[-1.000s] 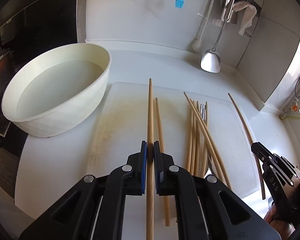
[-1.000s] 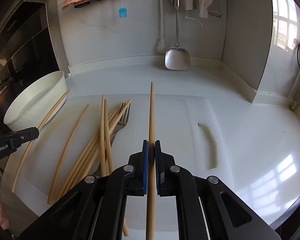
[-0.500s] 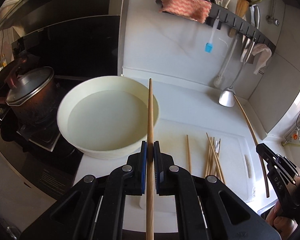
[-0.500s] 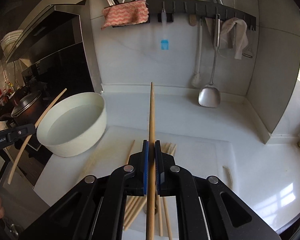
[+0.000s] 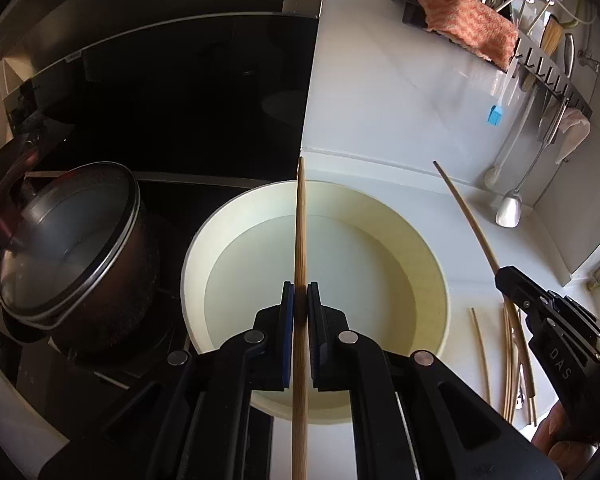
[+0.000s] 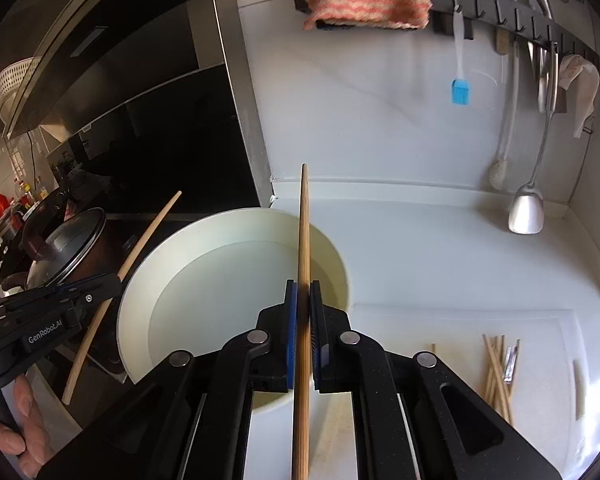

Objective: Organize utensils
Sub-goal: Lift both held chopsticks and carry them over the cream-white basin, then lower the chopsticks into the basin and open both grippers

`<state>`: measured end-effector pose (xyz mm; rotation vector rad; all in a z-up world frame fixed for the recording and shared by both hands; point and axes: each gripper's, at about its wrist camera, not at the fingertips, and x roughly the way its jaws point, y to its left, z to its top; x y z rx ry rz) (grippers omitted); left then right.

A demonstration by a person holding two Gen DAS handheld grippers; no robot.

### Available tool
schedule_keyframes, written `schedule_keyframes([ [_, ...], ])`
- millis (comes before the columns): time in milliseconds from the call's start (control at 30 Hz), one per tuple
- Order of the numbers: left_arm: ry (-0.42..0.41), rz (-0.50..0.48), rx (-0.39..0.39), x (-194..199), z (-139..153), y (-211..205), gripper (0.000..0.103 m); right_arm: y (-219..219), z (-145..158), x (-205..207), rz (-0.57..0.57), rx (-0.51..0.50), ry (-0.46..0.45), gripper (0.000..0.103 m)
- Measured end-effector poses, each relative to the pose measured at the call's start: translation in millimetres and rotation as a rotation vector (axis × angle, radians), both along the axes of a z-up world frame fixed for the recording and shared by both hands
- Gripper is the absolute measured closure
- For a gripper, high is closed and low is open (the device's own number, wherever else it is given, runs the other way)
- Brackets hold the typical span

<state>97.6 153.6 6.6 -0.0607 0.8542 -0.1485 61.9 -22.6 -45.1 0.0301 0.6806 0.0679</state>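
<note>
A: Grippers?
B: Left gripper (image 5: 298, 300) clamped on a chopstick (image 5: 300, 240), right gripper (image 6: 303, 300) on another chopstick (image 6: 304, 232), both over the white basin (image 5: 440, 280).
A: Labels?
B: "DAS" on right, "GenRobot.AI" on left. Spare chopsticks (image 6: 496, 368) on tabletop (image 6: 440, 248).

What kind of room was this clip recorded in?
Most likely a home kitchen: a lidded pot sits on a dark stove, a wall rail holds hanging utensils including a metal spatula, and chopsticks lie on the white counter.
</note>
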Motion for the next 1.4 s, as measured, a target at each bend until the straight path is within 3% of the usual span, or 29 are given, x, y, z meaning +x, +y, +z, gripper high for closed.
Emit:
schedule_keyframes([
  [233,0.061,-0.049,-0.031,40.8,-27.5,19.2,0.096,40.0,-31.6,49.7,-0.017,0.066,0.094,0.097],
  [700,0.170,-0.073,-0.043,78.6,-80.7,9.2,0.096,50.9,-85.7,105.0,-0.020,0.092,0.265,0.097],
  [1400,0.319,-0.081,-0.023,97.4,-118.8,2.2,0.095,49.5,-123.1,115.9,-0.025,0.105,0.412,0.097],
])
